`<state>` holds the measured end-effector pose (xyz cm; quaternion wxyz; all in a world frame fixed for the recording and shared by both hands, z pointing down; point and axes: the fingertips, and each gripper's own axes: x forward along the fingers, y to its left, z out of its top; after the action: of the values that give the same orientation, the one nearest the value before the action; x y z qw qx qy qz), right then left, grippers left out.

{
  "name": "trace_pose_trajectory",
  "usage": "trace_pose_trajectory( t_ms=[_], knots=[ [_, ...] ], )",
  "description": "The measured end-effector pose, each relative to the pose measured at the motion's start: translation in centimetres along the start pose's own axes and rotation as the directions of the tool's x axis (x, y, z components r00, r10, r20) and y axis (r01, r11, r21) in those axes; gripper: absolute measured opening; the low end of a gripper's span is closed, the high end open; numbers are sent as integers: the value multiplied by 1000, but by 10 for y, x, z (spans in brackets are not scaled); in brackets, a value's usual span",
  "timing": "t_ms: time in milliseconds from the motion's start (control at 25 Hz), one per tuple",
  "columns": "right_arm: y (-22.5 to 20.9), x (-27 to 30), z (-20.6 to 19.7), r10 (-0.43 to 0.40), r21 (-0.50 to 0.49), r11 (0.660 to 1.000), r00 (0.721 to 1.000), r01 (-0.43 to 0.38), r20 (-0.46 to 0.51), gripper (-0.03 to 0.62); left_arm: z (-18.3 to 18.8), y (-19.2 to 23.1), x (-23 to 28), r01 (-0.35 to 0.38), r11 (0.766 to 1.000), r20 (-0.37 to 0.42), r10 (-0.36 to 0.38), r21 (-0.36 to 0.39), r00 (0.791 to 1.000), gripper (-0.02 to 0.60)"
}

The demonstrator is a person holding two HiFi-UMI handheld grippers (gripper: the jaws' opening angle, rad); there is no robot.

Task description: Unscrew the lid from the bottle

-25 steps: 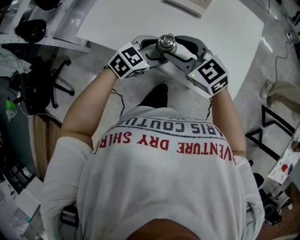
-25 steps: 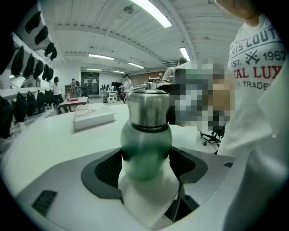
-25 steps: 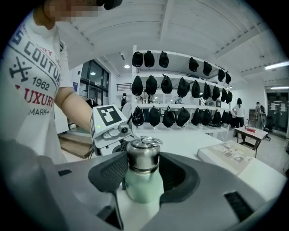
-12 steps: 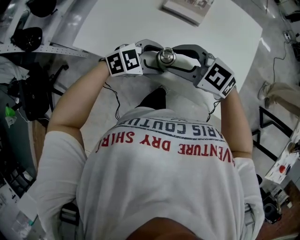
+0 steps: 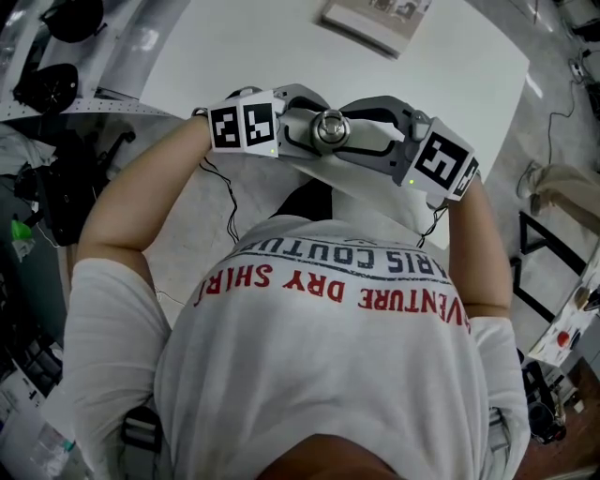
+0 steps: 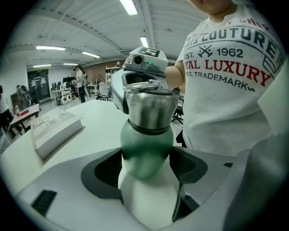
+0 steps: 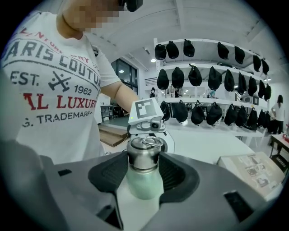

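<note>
Near table [image 5: 281, 56] edge, bottle [image 6: 146, 144] held upright, lid [image 6: 151, 108] uppermost.

Probably a lab: white worktable [image 5: 281, 47], shelved black headgear [image 7: 196, 74], strip lights [image 6: 128, 6].

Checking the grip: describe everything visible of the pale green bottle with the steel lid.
The pale green bottle has a rounded shoulder, a dark neck band and a steel lid with a wire ring. It stands upright before the person, by the near edge of the white table. Pads of the left gripper press its body; those of the right gripper close on lid and shoulder. Its base is hidden.
</note>
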<state>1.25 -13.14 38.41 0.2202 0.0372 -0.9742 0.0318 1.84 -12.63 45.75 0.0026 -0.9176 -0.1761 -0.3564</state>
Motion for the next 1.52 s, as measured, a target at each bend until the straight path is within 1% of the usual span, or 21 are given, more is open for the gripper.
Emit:
trace_pose_trajectory(
  t_ms=[120, 240, 320, 400, 520, 640, 760, 840, 960, 1040, 1160, 1280, 1400, 1520],
  knots=[
    [0, -1, 0, -12, 6, 1000, 1000, 12, 7, 222, 1, 0, 1, -12, 1000, 16, 12, -9, 1000, 345],
    [1, 1, -6, -34, 10, 999, 999, 34, -25, 224, -1, 0, 0, -30, 999, 33, 31, -25, 999, 345],
    [3, 4, -10, -49, 27, 998, 998, 50, -42, 254, -2, 0, -1, -52, 998, 48, 54, -42, 997, 344],
    [5, 4, -7, -75, 66, 995, 997, 75, -1, 267, -3, 0, -2, -87, 994, 68, 92, -71, 993, 344],
    [6, -4, -2, -152, 124, 982, 987, 144, 55, 278, -2, 0, -2, -158, 979, 96, 171, -132, 981, 344],
    [6, -12, 2, -254, 158, 958, 964, 239, 80, 279, 0, 0, -1, -232, 953, 108, 256, -196, 961, 344],
    [9, -14, 0, -329, 156, 936, 941, 315, 75, 278, 2, -1, 0, -307, 913, 111, 345, -268, 932, 344],
    [9, -14, 0, -379, 161, 917, 923, 364, 70, 278, 2, -2, 0, -354, 880, 110, 405, -317, 908, 344],
    [6, -14, 4, -461, 192, 877, 884, 441, 75, 278, 3, -2, 1, -417, 826, 106, 486, -381, 867, 344],
    [5, -10, 8, -493, 208, 858, 866, 470, 76, 278, 2, -2, 0, -454, 782, 100, 540, -427, 836, 344],
    [5, -3, 12, -532, 211, 834, 844, 510, 65, 278, 0, 0, -2, -507, 710, 79, 615, -489, 785, 344],
    [2, -4, 12, -590, 224, 793, 806, 566, 51, 278, 0, 0, -2, -545, 647, 56, 670, -533, 740, 344],
    [-2, -5, 10, -630, 222, 761, 776, 610, 29, 276, 0, 0, -2, -570, 603, 38, 705, -558, 709, 344],
    [-4, -3, 9, -646, 225, 747, 763, 626, 21, 277, 0, 0, -2, -586, 571, 26, 728, -575, 685, 344]
  ],
)
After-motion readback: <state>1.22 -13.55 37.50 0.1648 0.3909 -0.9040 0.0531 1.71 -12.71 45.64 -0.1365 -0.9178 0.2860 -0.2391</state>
